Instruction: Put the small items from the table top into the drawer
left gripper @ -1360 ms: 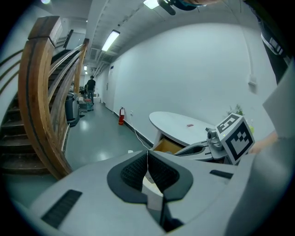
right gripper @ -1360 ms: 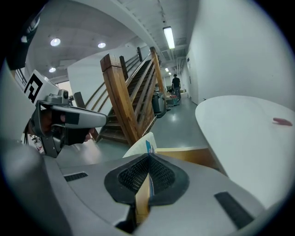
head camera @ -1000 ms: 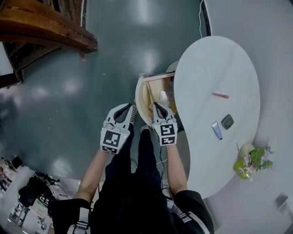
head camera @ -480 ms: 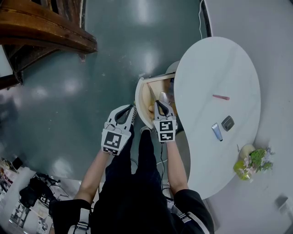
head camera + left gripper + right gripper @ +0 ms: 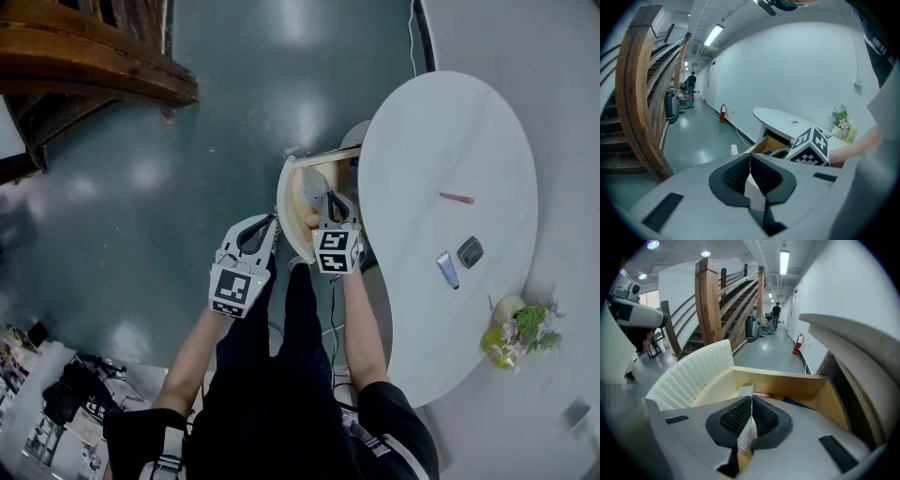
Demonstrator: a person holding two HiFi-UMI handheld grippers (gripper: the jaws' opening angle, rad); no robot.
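One white oval table [image 5: 441, 131], drawer [image 5: 787, 383] open under its edge. R gripper [image 5: 751, 401] over drawer, jaws pinching thin packet [image 5: 749, 432]. L gripper [image 5: 750, 161] alongside, jaws pressed together, empty. Drop-off step, I'd say: next, spread R jaws so packet falls in. Pink stick [image 5: 457, 198], tube [image 5: 448, 270], dark case [image 5: 470, 251] left on top. No readable print.

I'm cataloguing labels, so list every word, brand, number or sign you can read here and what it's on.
Nothing here is legible.
On the left gripper and right gripper: square marker patterns only, no letters.
On the packet in the right gripper's jaws: print too blurred to read.
On the blue tube: too small to read.
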